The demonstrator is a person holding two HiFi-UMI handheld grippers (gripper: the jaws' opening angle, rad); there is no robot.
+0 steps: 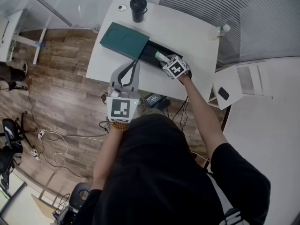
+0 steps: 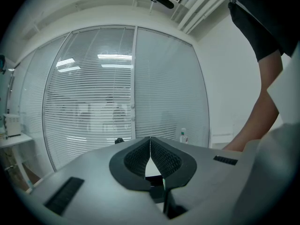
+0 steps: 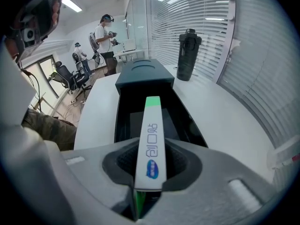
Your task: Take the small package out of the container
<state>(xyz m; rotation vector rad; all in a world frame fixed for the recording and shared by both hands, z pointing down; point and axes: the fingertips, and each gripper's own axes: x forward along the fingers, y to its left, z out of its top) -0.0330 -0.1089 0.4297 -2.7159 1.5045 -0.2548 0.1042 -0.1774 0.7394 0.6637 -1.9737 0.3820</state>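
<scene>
White table (image 1: 187, 32) bearing open dark container (image 1: 125, 40); left gripper (image 2: 150, 146) pinched together, empty, near the table's front edge; right gripper (image 3: 150, 165) clenched on small package (image 3: 151, 135), held over that container. Probably mid-extraction; next, carrying it clear, setting it down alongside

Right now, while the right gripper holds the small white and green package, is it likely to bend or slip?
Probably stiff: the package juts straight out of the right gripper without sagging. Likely light, being thin and narrow. Its smooth printed face might slip, though the gripper clamps both sides.
</scene>
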